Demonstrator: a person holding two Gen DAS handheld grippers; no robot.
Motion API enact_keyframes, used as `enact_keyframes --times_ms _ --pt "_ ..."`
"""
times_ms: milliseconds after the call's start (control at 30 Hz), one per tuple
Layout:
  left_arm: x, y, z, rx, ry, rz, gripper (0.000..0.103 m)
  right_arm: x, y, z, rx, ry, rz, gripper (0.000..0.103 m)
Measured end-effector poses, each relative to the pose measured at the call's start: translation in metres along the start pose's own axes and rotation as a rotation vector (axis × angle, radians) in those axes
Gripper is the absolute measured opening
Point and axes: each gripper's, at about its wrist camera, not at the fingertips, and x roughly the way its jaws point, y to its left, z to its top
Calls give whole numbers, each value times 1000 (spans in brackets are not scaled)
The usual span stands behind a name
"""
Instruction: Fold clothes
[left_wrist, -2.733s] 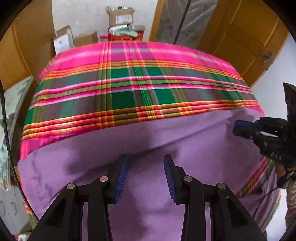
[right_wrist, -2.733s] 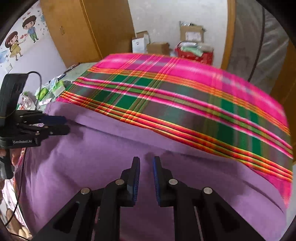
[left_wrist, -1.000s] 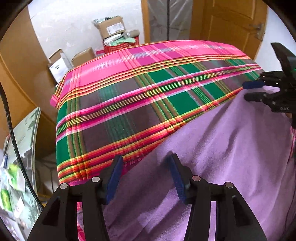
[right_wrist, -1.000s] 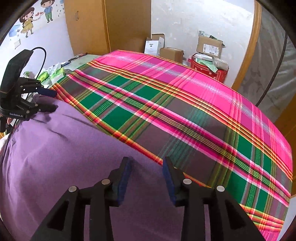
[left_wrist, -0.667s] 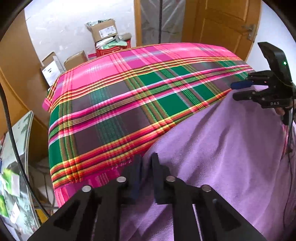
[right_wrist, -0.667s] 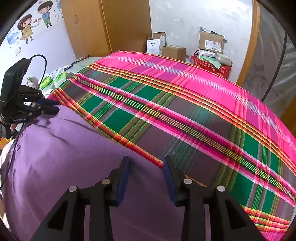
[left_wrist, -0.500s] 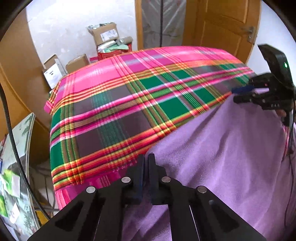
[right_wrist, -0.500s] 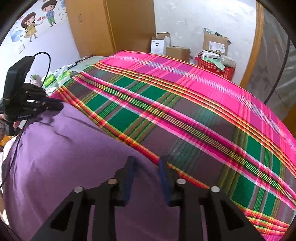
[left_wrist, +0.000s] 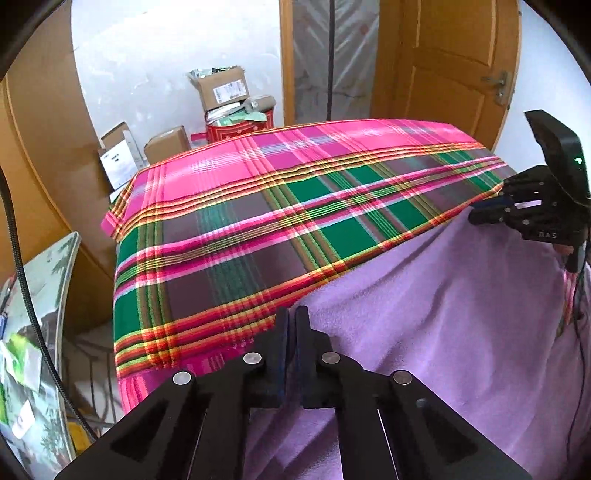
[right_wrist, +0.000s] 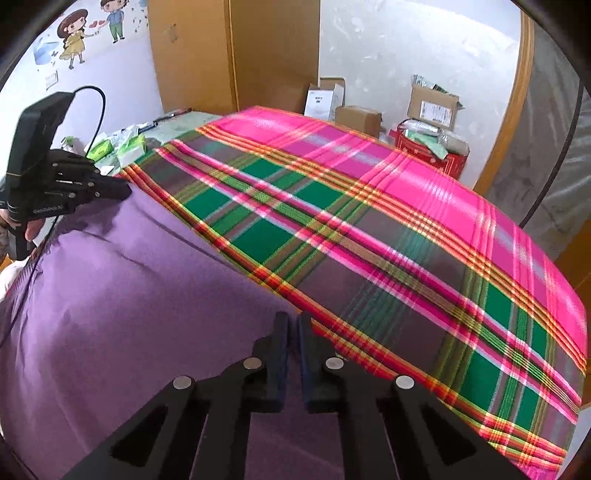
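The purple garment (left_wrist: 443, 314) looks like soft, matt fleece cloth. The plaid cover (left_wrist: 258, 221) is a woven cloth with light sheen. At 1 o'clock, the door (left_wrist: 450, 66) is glossy varnished wood.

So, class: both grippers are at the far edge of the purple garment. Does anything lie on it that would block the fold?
Nothing visible does. The left gripper and right gripper are shut on the purple garment, whose surface is bare.

One purple fleece garment (left_wrist: 461, 314) is lying on one pink-and-green plaid cloth (left_wrist: 258, 221), and two black claws are showing, left claw (left_wrist: 291, 321) and right claw (right_wrist: 291, 325). Four brown cardboard boxes (left_wrist: 221, 88) are sitting by the wall, beside one red tin (left_wrist: 240, 129).
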Motion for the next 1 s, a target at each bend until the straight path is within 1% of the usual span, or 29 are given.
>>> enact_keyframes --times_ms 100,233,400,467,733,1000 --pt "-3 -1 1 2 -10 16 4 -15 3 2 -9 -37 -11 5" --pt "-5 -2 1 -10 -13 15 4 -29 8 3 -14 -69 -11 5" --pt "-17 -7 0 -6 -30 32 4 -24 11 -4 11 -50 -8 5" --pt "-22 -10 0 -5 -37 39 4 -28 14 -5 17 -59 -13 5" --pt "-43 -18 -1 -3 -67 62 4 -73 37 -11 -14 -122 -30 5" --pt "-78 -29 -10 4 -107 71 4 -115 66 -25 -34 -161 -30 4"
